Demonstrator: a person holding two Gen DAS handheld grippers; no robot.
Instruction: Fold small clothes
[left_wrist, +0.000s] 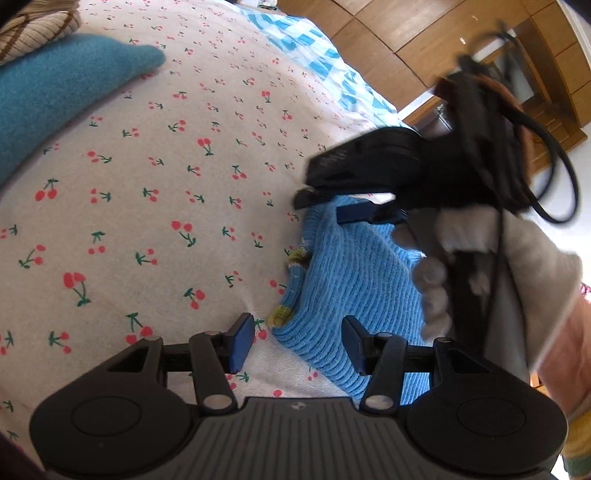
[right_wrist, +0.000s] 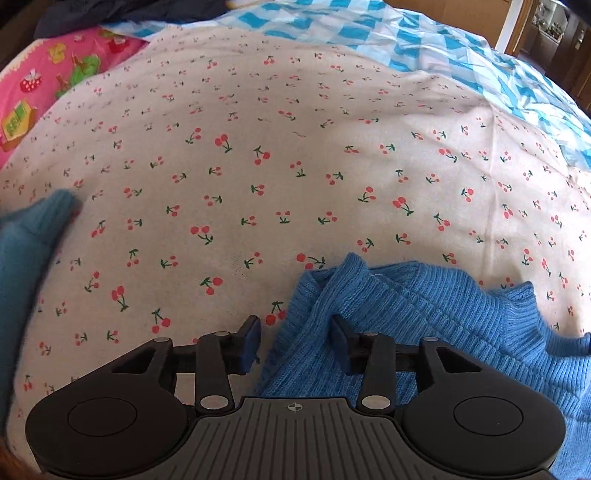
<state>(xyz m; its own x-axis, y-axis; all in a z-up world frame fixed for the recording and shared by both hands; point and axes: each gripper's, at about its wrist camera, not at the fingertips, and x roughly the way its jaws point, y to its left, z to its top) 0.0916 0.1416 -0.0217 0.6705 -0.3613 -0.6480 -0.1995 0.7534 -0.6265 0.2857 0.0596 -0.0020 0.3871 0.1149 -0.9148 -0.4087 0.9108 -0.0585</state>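
We hold both the left gripper and right gripper parted and empty above the blue ribbed sweater, which lies bunched on the cherry-print sheet, ready for folding.

Left wrist view rides just behind its own gripper, looking steeply down and forward along the two fingers, close over the cherry-print sheet on the bed. At its right edge the right gripper comes in, blurred, with the gloved hand carrying it. Far back, wooden cabinets fill the top right corner.

Right wrist view sits just behind the right gripper, tipped down, very near the bedding, facing across to a pink printed cloth at the far left.

Both views share the cherry-print sheet, the blue ribbed knit, the teal garment and the blue-checked cover.
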